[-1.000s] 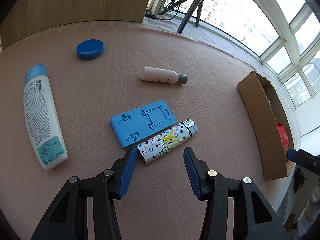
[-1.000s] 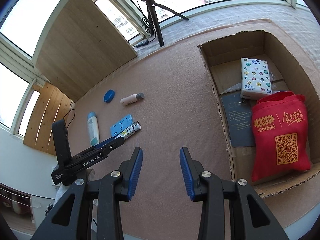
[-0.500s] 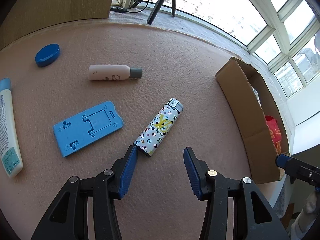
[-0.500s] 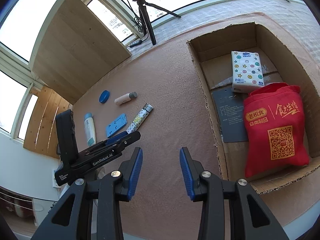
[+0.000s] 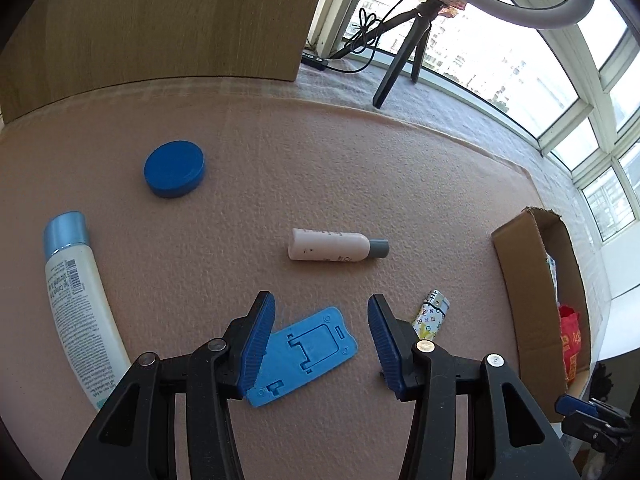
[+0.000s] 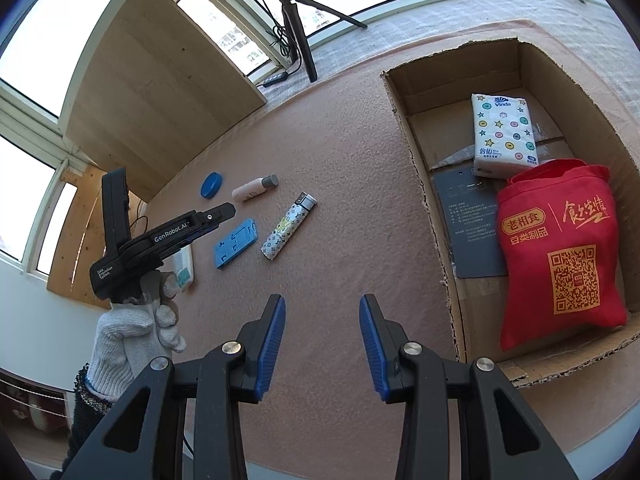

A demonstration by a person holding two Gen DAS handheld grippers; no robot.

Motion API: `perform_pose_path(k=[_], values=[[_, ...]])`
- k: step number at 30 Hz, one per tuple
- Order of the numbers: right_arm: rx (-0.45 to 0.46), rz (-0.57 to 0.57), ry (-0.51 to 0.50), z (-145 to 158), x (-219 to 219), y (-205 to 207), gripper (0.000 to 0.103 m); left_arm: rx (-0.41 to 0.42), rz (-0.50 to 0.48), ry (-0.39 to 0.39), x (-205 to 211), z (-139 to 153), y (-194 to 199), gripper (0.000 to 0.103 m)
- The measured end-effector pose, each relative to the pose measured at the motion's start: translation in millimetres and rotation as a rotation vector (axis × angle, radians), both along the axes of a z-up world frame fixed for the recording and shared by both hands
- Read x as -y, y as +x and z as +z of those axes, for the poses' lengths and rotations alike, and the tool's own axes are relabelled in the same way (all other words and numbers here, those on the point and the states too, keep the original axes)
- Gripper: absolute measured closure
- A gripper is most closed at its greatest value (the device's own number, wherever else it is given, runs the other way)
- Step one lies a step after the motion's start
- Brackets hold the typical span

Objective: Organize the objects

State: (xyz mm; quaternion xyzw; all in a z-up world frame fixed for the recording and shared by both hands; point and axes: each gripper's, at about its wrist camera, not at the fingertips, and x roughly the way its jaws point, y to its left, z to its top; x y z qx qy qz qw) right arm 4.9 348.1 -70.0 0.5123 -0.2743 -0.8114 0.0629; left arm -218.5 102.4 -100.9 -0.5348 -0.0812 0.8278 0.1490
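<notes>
Pickup stage: left tongs (image 5: 320, 344) gape empty over the blue stand (image 5: 302, 354), seemingly not touching; right tongs (image 6: 322, 344) open; next, lower and close.

Lots of blue here: round lid (image 5: 175, 168) upper left, phone stand (image 5: 304, 354) at bottom centre. Lighter (image 6: 289, 231) has a white multicolour monogram print, the bag (image 6: 560, 256) is red with gold lettering, tissue pack (image 6: 503, 134) white with pastel stars and dots.

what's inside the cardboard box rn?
Cardboard box holds a tissue pack, a red bag and a dark card. The bag overlaps the card; anything beneath the bag is hidden.
</notes>
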Motion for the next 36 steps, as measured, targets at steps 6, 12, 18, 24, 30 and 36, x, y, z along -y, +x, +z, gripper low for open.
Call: perform_pose_path(k=[6,12,18,24,30,36], values=[[0.0,0.018,0.006,1,10,0,0.068,0.065,-0.01,0.0,10,-23,-12,0.052],[0.01,0.015,0.013,-3,15,-3,0.068,0.041,-0.058,-0.011,13,-26,12,0.058],[0.007,0.038,0.023,-4,26,-8,0.068,0.001,-0.087,-0.047,6,-27,46,0.064],[0.015,0.078,0.017,-8,41,-16,0.068,-0.02,-0.105,-0.049,-5,-28,71,0.065],[0.028,0.113,0.007,-14,55,-24,0.068,-0.019,-0.091,-0.025,-11,-27,91,0.067],[0.053,0.142,0.012,-27,67,-30,0.068,0.007,-0.106,0.015,-18,-26,115,0.066]])
